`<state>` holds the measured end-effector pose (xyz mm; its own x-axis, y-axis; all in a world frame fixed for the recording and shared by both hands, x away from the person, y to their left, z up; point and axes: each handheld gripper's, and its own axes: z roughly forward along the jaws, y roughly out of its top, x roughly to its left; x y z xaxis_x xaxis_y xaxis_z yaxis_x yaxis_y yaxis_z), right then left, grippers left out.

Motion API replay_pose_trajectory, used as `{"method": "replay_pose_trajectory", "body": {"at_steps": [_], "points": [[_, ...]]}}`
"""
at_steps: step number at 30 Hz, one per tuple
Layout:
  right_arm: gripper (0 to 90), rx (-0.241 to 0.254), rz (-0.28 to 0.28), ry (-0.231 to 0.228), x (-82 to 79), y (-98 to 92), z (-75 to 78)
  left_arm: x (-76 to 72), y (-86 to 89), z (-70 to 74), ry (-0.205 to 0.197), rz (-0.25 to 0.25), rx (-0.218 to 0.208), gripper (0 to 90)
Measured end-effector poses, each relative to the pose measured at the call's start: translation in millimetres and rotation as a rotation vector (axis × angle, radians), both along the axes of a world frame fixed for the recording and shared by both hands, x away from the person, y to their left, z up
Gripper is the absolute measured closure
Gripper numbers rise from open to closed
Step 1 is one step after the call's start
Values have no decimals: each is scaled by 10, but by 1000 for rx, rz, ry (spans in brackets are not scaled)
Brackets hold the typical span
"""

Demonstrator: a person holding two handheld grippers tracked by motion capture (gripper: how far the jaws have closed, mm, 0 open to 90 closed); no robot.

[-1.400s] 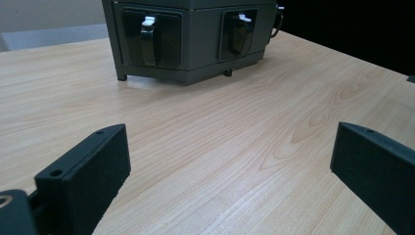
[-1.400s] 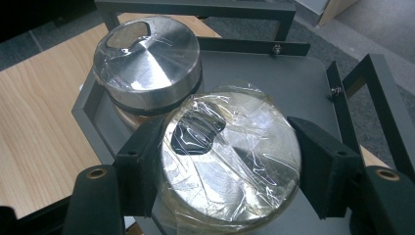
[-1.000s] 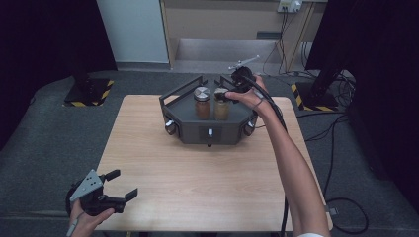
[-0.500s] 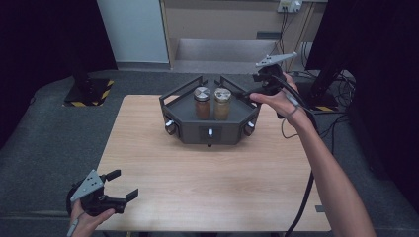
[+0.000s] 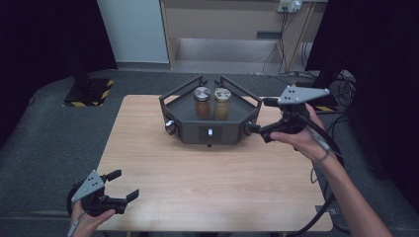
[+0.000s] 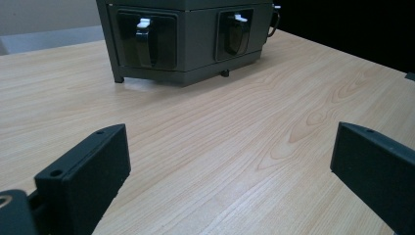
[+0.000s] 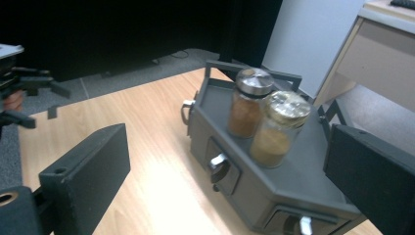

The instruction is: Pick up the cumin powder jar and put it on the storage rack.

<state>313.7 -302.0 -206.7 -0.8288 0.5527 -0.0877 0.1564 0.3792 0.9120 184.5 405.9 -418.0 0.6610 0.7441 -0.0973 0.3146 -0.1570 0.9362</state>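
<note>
Showing a light wooden table (image 5: 207, 177) from above, the high view places a dark grey hexagonal metal rack with railed top and drawer fronts (image 5: 210, 129) at the far middle of the tabletop. Two glass spice jars stand side by side and upright on its top tray: a silver-lidded jar of reddish-brown powder (image 5: 201, 102) at left and a gold-lidded jar of yellowish powder (image 5: 222, 103) at right, close together; whether they touch cannot be told. The right gripper (image 5: 258, 116) is held in the air just beside the rack's right corner, jaws spread apart with nothing between them, its grey three-cornered plate on top. The left gripper (image 5: 123, 185) sits low at the near left corner of the table, well apart from the rack, jaws likewise spread and empty.

The right gripper view adds detail that the high view lacks: both jars (image 7: 248, 104) (image 7: 280, 128) appear between its parted jaws but beyond them, the powder levels are visible through the glass, and a knob-like drawer handle (image 7: 218, 166) shows on the rack's side face. The left gripper (image 7: 22, 98) appears far off at this view's left edge.

The left gripper view looks low across the bare wood grain to two recessed handles (image 6: 144, 35) (image 6: 236, 32) on the rack's faces.
</note>
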Motion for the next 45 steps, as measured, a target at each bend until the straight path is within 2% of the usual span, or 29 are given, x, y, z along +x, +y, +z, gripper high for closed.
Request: {"method": "replay_pose_trajectory", "body": {"at_steps": [1,2,3,5,6,9,14,17,20,24,27,34,43,45], "points": [[39,0,0,0,0,0,0,0,0,0,0,0,0,4],[39,-2,9,-14,-139,-18,-82,0,-5,4,0,0,4,4],[39,-2,9,-14,-139,-18,-82,-3,-8,6,-1,1,6,4],[39,19,15,-24,-282,-44,-193,-4,-15,7,-2,3,4,4],[39,19,15,-24,-282,-44,-193,-4,-15,7,-2,3,4,4],[38,6,14,-51,-432,-38,-274,-7,-21,8,-2,2,5,3],[37,23,21,-41,-579,-80,-409,-12,-25,9,-2,4,7,4],[39,33,21,-30,-702,-118,-556,-13,-28,8,-1,3,8,4],[39,23,13,-30,-768,-125,-627,-14,-33,9,-2,2,9,4],[39,61,14,4,-843,-197,-835,-19,-31,12,-3,3,9,4],[39,76,8,12,-899,-238,-976,-21,-28,10,-4,5,7,4],[38,87,-52,19,-1016,-342,-1216,-22,-39,10,-5,6,10,4],[46,50,-108,56,-1133,-369,-1558,-22,-52,10,-5,7,14,3],[50,36,-119,43,-1174,-366,-1628,-23,-52,9,-4,10,13,3]]}}
